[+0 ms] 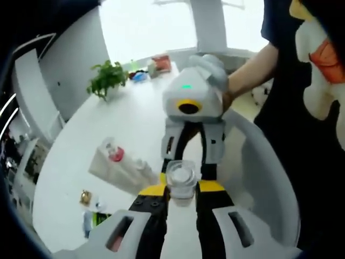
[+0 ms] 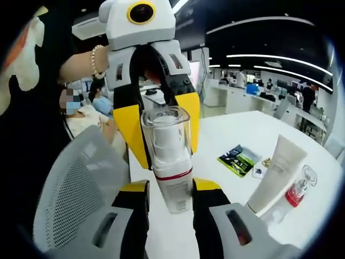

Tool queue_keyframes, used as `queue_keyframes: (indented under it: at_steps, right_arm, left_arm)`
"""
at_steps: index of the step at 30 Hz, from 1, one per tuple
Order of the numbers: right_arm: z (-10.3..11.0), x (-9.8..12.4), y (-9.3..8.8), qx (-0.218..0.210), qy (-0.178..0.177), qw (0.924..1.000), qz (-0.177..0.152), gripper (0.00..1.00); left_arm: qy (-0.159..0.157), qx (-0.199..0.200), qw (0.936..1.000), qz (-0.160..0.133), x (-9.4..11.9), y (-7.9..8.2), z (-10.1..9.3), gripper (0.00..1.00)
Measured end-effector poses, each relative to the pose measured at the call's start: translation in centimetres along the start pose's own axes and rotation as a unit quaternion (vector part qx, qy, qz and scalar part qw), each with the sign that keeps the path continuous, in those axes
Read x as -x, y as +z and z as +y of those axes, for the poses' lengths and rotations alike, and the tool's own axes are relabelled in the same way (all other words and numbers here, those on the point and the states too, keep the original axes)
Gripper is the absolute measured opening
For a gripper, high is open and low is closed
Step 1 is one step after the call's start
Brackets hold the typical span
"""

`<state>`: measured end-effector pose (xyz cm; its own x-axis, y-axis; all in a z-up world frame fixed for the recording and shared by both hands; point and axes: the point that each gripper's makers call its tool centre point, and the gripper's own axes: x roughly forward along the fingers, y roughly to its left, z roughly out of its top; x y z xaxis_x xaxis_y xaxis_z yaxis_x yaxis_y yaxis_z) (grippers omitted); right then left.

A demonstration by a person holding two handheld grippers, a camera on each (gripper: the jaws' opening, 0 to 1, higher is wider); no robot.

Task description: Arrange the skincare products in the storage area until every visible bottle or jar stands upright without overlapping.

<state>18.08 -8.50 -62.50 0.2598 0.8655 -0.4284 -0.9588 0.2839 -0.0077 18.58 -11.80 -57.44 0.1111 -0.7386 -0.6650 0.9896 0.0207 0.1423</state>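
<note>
Both grippers hold one white bottle [image 2: 173, 198] with a red band and a clear cap [image 2: 166, 127] above the white table [image 2: 237, 135]. In the right gripper view my right gripper [image 2: 171, 189] is shut on the bottle's white body. My left gripper [image 2: 167, 154] comes down from above, its yellow fingers [image 2: 131, 129] pressed on both sides of the cap. In the left gripper view the cap [image 1: 180, 175] shows end-on between my left gripper [image 1: 182, 189], with the right gripper [image 1: 191, 159] facing it. A white tube [image 2: 277, 172] and a small red bottle [image 2: 298, 190] stand on the table.
A green-and-black packet [image 2: 237, 159] and small bits [image 2: 264, 162] lie near the tube. A potted plant [image 1: 108, 78] and other items [image 1: 156, 65] sit at the table's far end. A grey mesh chair [image 2: 81, 183] is close by. A person's hand [image 1: 237, 86] holds the right gripper.
</note>
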Motion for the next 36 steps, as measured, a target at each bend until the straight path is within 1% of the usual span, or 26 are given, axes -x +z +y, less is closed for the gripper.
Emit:
queue_keyframes:
  at_steps: [8,16,25,31,36]
  right_arm:
    - [-0.6,0.2,-1.0,-0.020,-0.021,0.9995,0.009,0.42]
    - [-1.2,0.7,-1.8,-0.038,-0.042,0.9983,0.014,0.48]
    - [-1.7,1.4,-3.2,-0.062,-0.066,0.9956,0.021,0.56]
    - [-2.5,1.8,-3.9,-0.077,-0.090,0.9926,0.027,0.67]
    - [-3.0,2.3,-4.5,-0.087,-0.102,0.9904,0.031,0.70]
  left_arm:
    - [-0.007,0.000,1.0000,-0.001,-0.9,-0.3,0.4,0.22]
    - [-0.013,0.003,0.9999,0.002,-1.9,-0.9,0.5,0.22]
    - [-0.005,0.016,0.9999,0.001,-3.8,-1.8,1.7,0.22]
    - [-0.006,0.023,0.9997,0.005,-4.9,-2.5,2.4,0.22]
    - [0.003,0.026,0.9996,0.006,-5.8,-3.0,3.2,0.22]
